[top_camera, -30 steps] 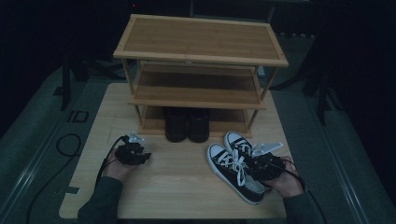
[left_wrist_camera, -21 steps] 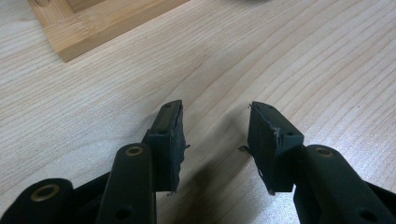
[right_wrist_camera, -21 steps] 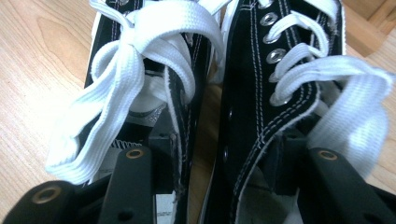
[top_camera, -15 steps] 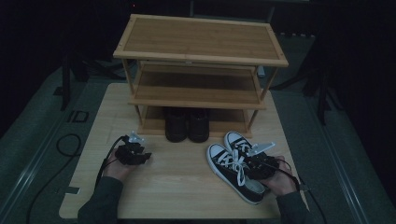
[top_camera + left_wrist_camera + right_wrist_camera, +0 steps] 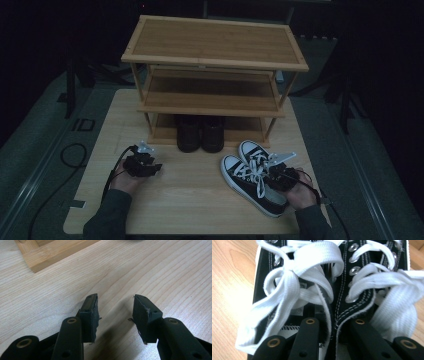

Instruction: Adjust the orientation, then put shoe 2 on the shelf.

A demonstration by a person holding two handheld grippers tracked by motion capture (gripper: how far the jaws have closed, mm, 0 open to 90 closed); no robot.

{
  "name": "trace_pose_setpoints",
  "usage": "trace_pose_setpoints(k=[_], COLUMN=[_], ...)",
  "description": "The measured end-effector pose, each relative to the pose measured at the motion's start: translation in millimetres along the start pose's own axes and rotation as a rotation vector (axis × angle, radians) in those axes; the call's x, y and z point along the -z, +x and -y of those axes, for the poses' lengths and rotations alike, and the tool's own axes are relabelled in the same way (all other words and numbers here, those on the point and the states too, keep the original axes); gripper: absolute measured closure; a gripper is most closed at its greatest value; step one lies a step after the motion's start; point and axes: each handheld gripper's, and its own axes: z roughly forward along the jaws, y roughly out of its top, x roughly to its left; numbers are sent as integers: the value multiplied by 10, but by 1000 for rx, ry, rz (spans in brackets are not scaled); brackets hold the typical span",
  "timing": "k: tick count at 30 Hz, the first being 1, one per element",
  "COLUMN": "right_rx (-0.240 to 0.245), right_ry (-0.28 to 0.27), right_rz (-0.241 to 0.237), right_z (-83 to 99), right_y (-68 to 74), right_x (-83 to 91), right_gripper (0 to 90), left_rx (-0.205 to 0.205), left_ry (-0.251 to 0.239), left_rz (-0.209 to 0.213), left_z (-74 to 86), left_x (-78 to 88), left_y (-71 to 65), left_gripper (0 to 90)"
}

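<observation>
A pair of black sneakers (image 5: 250,176) with white laces lies side by side on the table's right half, toes pointing at the rack. My right gripper (image 5: 274,176) sits over their heel ends. In the right gripper view its jaws reach into the two shoe openings, one jaw in each. My right gripper (image 5: 334,323) is shut on the adjoining inner collars of the sneakers (image 5: 342,293). On the left, my left gripper (image 5: 154,168) rests low over bare wood. It stands open (image 5: 115,300), with nothing between its pads.
A three-tier wooden shoe rack (image 5: 215,42) stands at the back of the table (image 5: 200,210). A dark pair of shoes (image 5: 201,134) sits under its lowest shelf. The rack's base corner (image 5: 50,253) lies just ahead of my left gripper. Cables trail off both sides.
The right hand has shifted very slightly over the sneakers. The sneakers and the left gripper have stayed where they were.
</observation>
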Motion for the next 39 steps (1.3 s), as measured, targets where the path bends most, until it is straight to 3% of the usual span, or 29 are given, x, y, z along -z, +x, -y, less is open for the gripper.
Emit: trace_pose_setpoints(k=[9,39], right_rx=[-10,23], right_ry=[-39,-42], right_rz=[-16,-45], right_z=[7,-28], right_y=[-60,-126], right_x=[25,54], right_gripper=[850,847], left_rx=[1,3], left_ry=[0,-2], left_rz=[0,1], left_z=[-1,0], left_x=[0,-1], left_y=[0,1], left_gripper=[563,563])
